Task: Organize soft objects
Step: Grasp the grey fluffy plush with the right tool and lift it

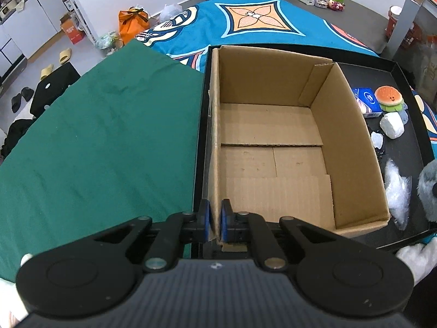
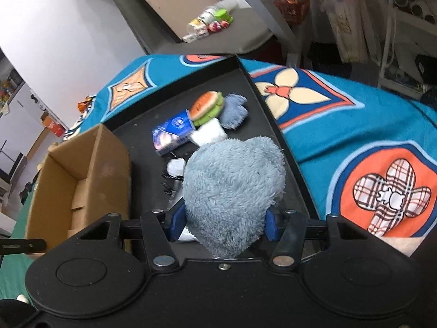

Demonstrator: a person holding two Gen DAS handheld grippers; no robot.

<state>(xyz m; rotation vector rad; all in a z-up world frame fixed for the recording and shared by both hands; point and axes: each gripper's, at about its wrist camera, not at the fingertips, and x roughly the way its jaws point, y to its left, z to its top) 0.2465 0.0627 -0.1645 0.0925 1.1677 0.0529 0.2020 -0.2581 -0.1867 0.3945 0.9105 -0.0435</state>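
Brown corrugated cardboard forms the open, empty box (image 1: 273,142) that stands at the left end of a shallow black tray (image 1: 409,87), and the left gripper (image 1: 215,218) has its blue-padded jaws pressed together on the box's near left wall, pinching the thin cardboard edge at about six o'clock in the left wrist view. From the box, the loose soft things lie toward three o'clock on the tray floor: a small plush hamburger (image 1: 389,97) with an orange bun and green lettuce, a blue tissue packet (image 1: 366,102) touching it, a white squishy lump (image 1: 392,125) just beside both, and a crumpled clear plastic wrap (image 1: 397,191) nearer the camera. In the right wrist view the right gripper (image 2: 222,222) has its jaws partly closed around a large fluffy grey-blue plush toy (image 2: 232,188), both blue pads pressing into its pile; the toy hangs over the tray, at about three o'clock from the box. A second smaller grey-blue plush piece (image 2: 233,110) lies at twelve o'clock beyond it, touching the hamburger. Tray and box rest on a teal blanket (image 2: 355,125) with orange flower patterns, and a plain green cloth (image 1: 109,136) lies at nine o'clock from the box.
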